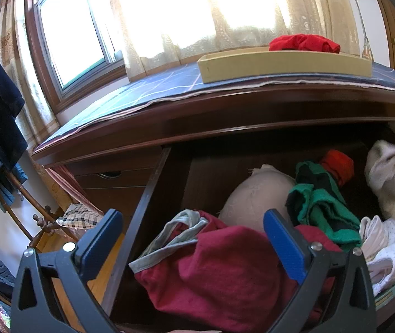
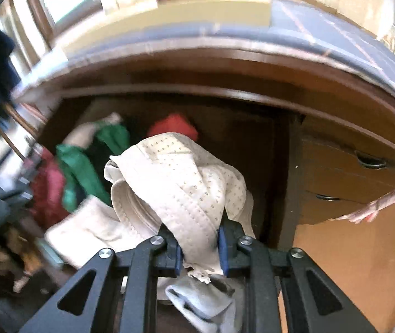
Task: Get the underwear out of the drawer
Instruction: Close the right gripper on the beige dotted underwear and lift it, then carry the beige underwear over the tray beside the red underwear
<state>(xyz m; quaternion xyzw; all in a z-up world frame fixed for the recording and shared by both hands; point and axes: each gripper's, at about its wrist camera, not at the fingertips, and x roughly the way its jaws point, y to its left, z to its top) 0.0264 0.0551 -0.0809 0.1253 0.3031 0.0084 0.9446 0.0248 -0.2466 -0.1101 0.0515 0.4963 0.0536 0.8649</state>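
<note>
Working left to right: your left gripper [image 1: 193,238] hangs with its jaws spread wide, holding nothing, poised over the maroon briefs [image 1: 219,274] at the near left of the open drawer [image 1: 153,191], likely parked there to leave the other hand room. Next along lie a beige bra cup [image 1: 252,194], a green garment [image 1: 322,205] and a red one [image 1: 337,166], all loose in the drawer. At the right, your right gripper [image 2: 200,249] is clenched on the white dotted underwear [image 2: 180,183], pads pinching a bunched fold so the rest drapes forward; it looks lifted off the pile but remains over the drawer. On the dresser top, the cardboard tray [image 1: 286,66] holds a red garment [image 1: 305,43], probably the drop spot.
</note>
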